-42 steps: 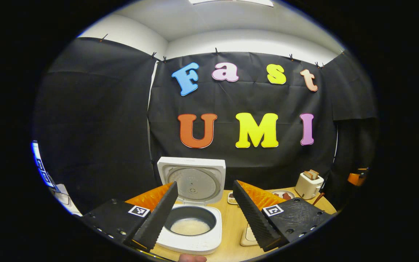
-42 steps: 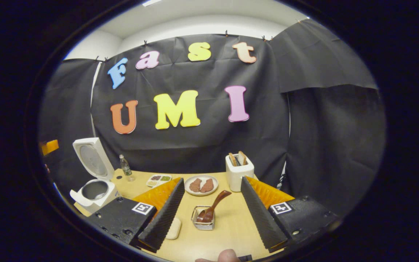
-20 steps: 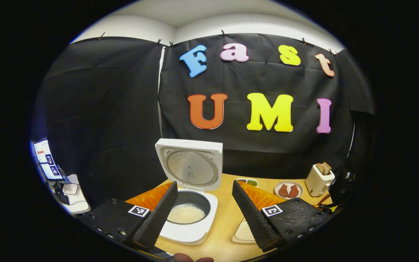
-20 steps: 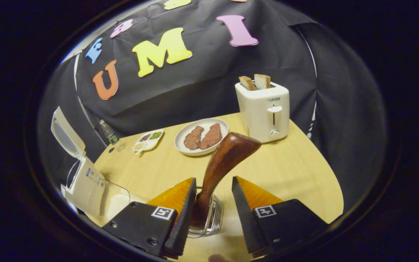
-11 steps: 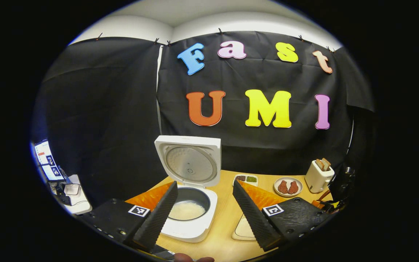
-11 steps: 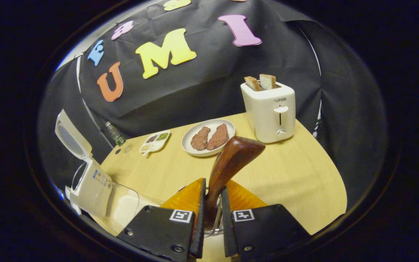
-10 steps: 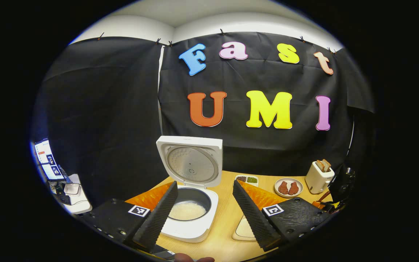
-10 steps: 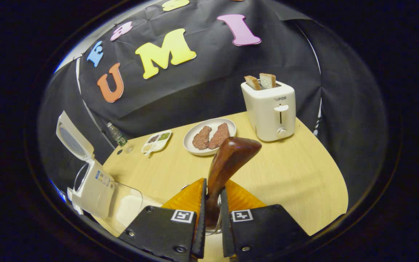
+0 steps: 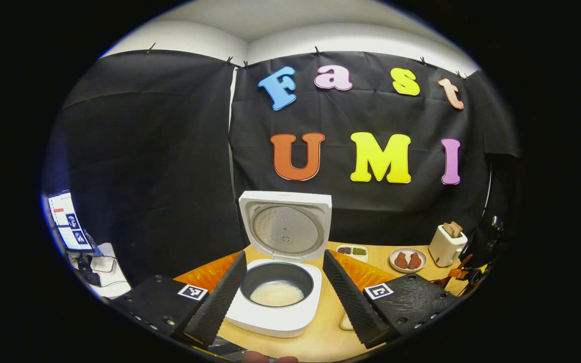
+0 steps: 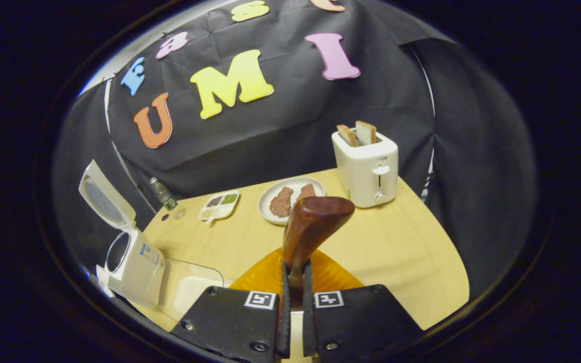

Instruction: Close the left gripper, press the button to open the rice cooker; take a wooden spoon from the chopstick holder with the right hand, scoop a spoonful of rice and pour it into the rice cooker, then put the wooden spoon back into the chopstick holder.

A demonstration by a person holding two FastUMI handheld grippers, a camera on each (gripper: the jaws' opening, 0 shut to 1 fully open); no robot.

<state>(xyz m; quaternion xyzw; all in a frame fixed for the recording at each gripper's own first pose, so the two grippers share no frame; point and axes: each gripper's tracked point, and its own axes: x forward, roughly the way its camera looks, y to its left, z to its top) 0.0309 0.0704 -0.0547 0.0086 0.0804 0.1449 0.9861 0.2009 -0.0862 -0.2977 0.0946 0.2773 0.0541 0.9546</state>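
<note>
**Inspector:** What was recorded at the right gripper [image 10: 293, 302]?

**Assessor:** In the right gripper view, at the bottom centre of the frame, both fingers were found clamped on the lower handle of the wooden spoon [image 10: 312, 224]. The broad handle end was seen rising to mid-frame. The spoon's bowl was hidden behind the fingers, and it could not be told whether the chopstick holder lay beneath.

**Inspector:** And the left gripper [image 9: 284, 287]?

**Assessor:** In the left gripper view its fingers were noted wide apart at the lower centre, with nothing held. Between them the rice cooker [image 9: 280, 297] was observed, its lid [image 9: 285, 229] raised upright and white rice [image 9: 276, 293] lying in the inner pot.

**Inspector:** What was seen further out?

**Assessor:** In the right gripper view the rice cooker was placed at the lower left of the frame, and a clear container [image 10: 189, 290] was seen just beside it toward the centre. On the wooden table [image 10: 401, 252] a plate [image 10: 290, 199] with two brown pieces was noted at mid-frame, a white toaster [image 10: 366, 166] holding two slices to its right, a small divided tray [image 10: 219, 204] to its left, and a bottle [image 10: 162, 196] further left against the wall. In the left gripper view the plate, toaster and tray were recorded at the right of the frame, and a lit screen [image 9: 66, 222] at the far left edge.
</note>
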